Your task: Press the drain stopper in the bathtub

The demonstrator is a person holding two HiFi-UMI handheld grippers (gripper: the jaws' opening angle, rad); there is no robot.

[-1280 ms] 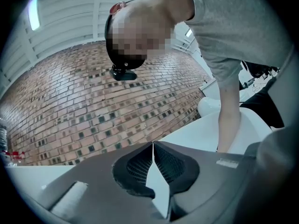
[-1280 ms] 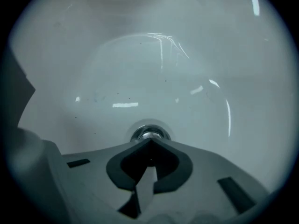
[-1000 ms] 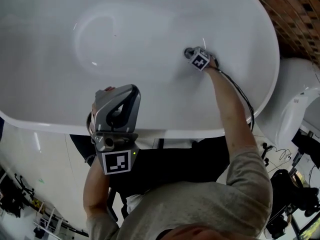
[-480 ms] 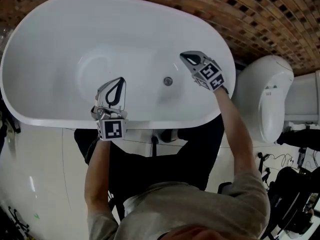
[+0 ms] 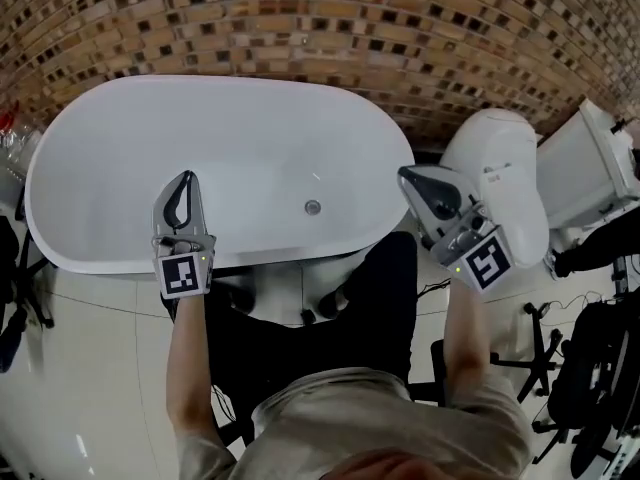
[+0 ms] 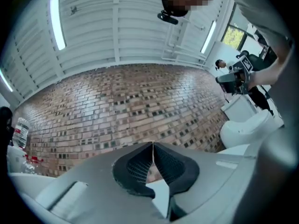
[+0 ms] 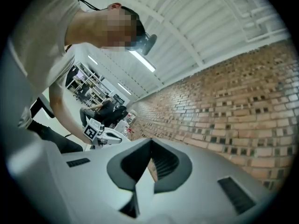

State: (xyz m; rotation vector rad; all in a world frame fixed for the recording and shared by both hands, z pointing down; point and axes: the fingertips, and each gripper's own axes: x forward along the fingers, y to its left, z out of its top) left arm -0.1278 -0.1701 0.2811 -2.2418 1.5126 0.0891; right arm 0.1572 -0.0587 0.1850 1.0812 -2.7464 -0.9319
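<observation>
The white oval bathtub (image 5: 90, 158) lies below me against a brick wall. Its small round metal drain stopper (image 5: 313, 206) sits on the tub floor right of centre, with nothing touching it. My left gripper (image 5: 186, 177) hovers over the tub's near rim, shut and empty. My right gripper (image 5: 406, 174) is held up beyond the tub's right end, well away from the stopper, also shut and empty. In the left gripper view the left gripper (image 6: 153, 146) has its jaws meeting and points at the brick wall. The right gripper (image 7: 150, 144) shows the same in its own view.
A white toilet (image 5: 497, 183) with its cistern (image 5: 590, 168) stands just right of the tub. The mosaic brick wall (image 5: 300, 28) runs behind both. Black stands and cables (image 5: 590, 368) crowd the floor at the right. Pale tiles (image 5: 90, 348) cover the near floor.
The right gripper has lifted off the drain stopper and come up out of the tub to the right. The head view has pulled back and up, so the whole tub shows.
</observation>
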